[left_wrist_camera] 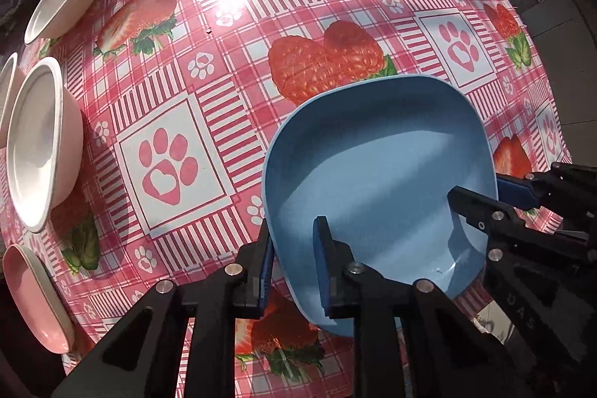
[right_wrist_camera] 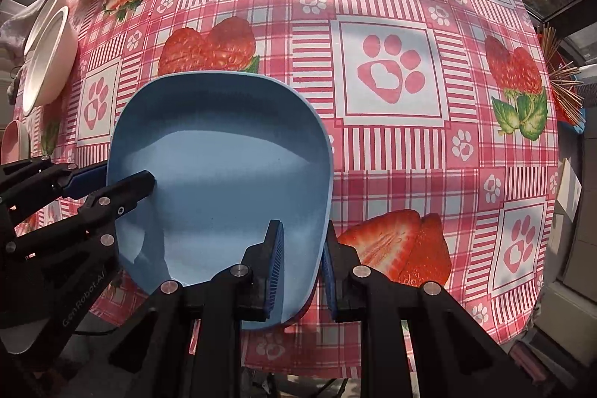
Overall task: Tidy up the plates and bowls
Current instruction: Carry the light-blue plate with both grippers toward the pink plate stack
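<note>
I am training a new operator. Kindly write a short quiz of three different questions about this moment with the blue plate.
1. True or false: both grippers clamp the rim of the blue plate.
2. Multiple choice: where do the white bowls stand in the left wrist view? A) at the left edge of the table, B) inside the blue plate, C) under the right gripper.
3. Fill in: the tablecloth shows strawberries and ____ prints.

Key
1. True: the left gripper and the right gripper each have one finger inside and one finger outside the rim.
2. A.
3. Paw.
</note>
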Available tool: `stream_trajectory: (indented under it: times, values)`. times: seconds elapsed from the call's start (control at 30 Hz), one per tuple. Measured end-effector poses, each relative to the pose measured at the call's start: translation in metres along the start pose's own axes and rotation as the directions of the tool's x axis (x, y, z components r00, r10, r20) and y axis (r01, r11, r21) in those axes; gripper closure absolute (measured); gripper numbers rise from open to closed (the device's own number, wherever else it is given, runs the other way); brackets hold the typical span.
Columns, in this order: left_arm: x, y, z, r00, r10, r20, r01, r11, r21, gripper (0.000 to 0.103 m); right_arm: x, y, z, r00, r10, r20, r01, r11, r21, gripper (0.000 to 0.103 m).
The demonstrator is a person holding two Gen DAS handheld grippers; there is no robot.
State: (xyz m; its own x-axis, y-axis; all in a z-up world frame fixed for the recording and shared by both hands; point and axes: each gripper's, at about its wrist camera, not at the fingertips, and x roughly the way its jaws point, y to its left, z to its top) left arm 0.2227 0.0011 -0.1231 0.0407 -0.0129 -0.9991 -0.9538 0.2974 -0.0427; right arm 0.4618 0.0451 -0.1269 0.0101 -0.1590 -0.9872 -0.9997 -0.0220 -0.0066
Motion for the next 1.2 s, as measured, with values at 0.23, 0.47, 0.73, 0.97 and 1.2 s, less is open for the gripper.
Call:
stream_trajectory:
  times: [0.23, 0.47, 0.73, 0.97, 1.2]
  values:
    - [-0.005, 0.075, -0.035, 1.0, 0.01, -0.021, -0.011, 1.0, -0.024, 0.081, 0.002, 0.065, -0.003, 1.0, -0.006, -0.026, 0.005, 0.999, -0.033, 0.081]
    - [-0.011, 0.155, -0.08, 0.999, 0.043, -0.031, -0.044, 0.999, -0.02, 0.081, 0.008, 0.154, -0.011, 0.998, 0.01, -0.057, -0.016, 0.995, -0.094, 0.076]
    - [-0.015, 0.236, -0.139, 0.997, 0.046, -0.061, -0.047, 0.999, -0.023, 0.079, 0.01, 0.236, -0.017, 0.995, 0.049, -0.088, -0.057, 0.994, -0.093, 0.076]
    - [-0.017, 0.306, -0.209, 0.998, 0.022, -0.06, -0.027, 0.996, -0.086, 0.075, 0.021, 0.316, -0.039, 0.991, 0.074, -0.115, -0.084, 0.993, -0.085, 0.076]
    - [-0.02, 0.329, -0.23, 0.999, 0.028, -0.035, -0.03, 0.997, -0.068, 0.075, 0.025, 0.343, -0.045, 0.986, 0.092, -0.136, -0.097, 0.995, -0.03, 0.076]
